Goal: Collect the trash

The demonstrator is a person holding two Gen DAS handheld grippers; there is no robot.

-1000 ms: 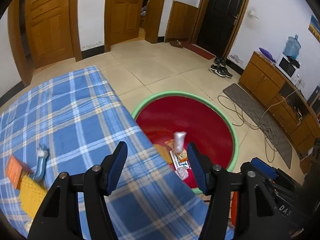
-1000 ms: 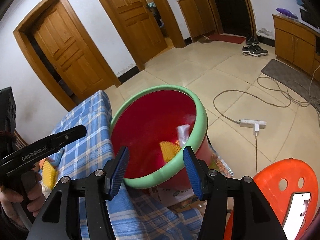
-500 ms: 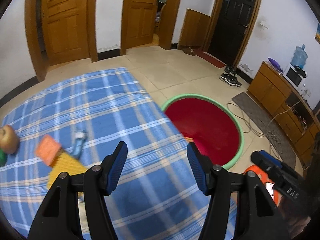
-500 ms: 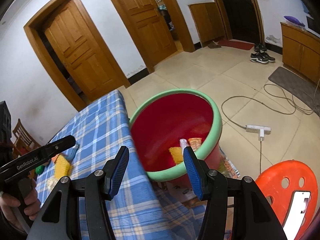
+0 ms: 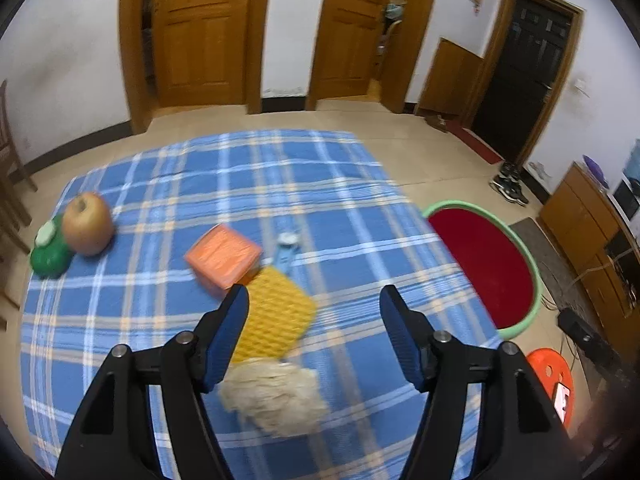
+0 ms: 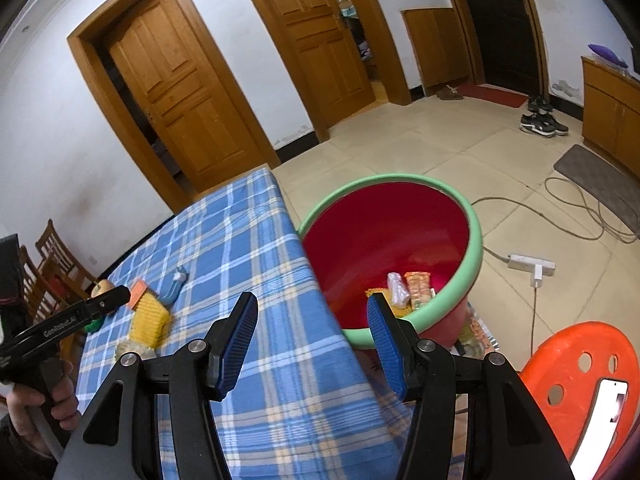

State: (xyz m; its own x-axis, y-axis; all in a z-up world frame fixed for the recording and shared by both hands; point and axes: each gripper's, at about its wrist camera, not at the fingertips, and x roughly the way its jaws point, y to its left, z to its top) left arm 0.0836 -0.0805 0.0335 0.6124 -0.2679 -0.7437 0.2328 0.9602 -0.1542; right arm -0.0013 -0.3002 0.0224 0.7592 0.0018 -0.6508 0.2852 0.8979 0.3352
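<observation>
Yellow waffled packet (image 5: pixel 276 316) lies on the checked surface (image 5: pixel 160 300) just ahead of my left gripper (image 5: pixel 314 332), whose empty jaws are opening; right gripper (image 6: pixel 312 336), parted and empty, sits nearer the bucket (image 6: pixel 472 248).

Room: white plaster walls (image 6: pixel 48 128), scuffed low down, dark skirting. Floor (image 6: pixel 420 152) = pale beige tiles. Two panelled wood doors (image 5: pixel 200 28) in wood frames on far wall; third opening btwn them leads to another rm, contents unclear. Dark door (image 5: pixel 532 76) at right w/ red mat (image 6: pixel 494 94) at its foot; pair of dark trainers (image 6: pixel 542 122) nearby. Low wood cabinet (image 6: pixel 610 112) along right wall, grey rug (image 6: pixel 600 184) in front. Cable (image 6: pixel 576 216) loops across tiles to white power strip (image 6: pixel 530 264). Wood chairs (image 6: pixel 52 264) at left wall. Orange plastic stool (image 6: pixel 576 376) lower right. Light even, no windows visible.
</observation>
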